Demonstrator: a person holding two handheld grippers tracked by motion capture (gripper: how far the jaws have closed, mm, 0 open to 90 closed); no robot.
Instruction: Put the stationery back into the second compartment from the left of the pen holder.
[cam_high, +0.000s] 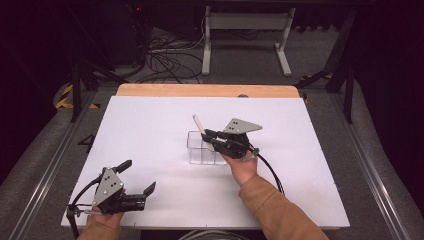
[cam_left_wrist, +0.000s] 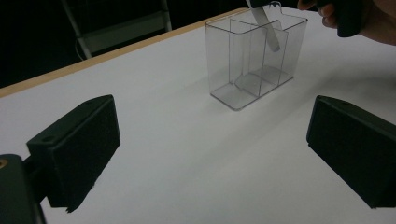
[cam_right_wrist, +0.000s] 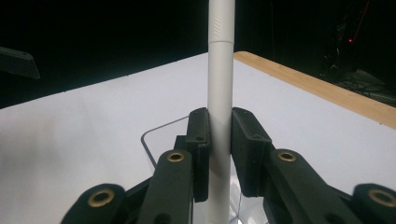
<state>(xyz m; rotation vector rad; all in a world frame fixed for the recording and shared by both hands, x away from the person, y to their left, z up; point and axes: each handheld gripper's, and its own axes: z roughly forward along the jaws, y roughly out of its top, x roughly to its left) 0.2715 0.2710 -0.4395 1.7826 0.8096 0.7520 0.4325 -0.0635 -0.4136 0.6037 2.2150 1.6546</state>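
A clear plastic organizer box (cam_high: 202, 148) with compartments stands near the middle of the white table (cam_high: 150, 125). My right gripper (cam_high: 212, 136) hovers at the box's top, shut on a white pen (cam_high: 199, 124) that tilts up and to the left. In the right gripper view the pen (cam_right_wrist: 220, 70) runs upright between the two pads (cam_right_wrist: 198, 140), its lower end over the box rim (cam_right_wrist: 154, 135). The left gripper view shows the pen's lower end (cam_left_wrist: 268, 28) inside the box (cam_left_wrist: 254, 56). My left gripper (cam_high: 137, 177) rests at the front left of the table, open and holding nothing (cam_left_wrist: 210, 154).
A wooden strip (cam_high: 207, 90) edges the table's far side. Beyond it stand a white frame's legs (cam_high: 245, 37) and a tangle of cables (cam_high: 170, 57) on the floor. Dark stands flank the table on both sides.
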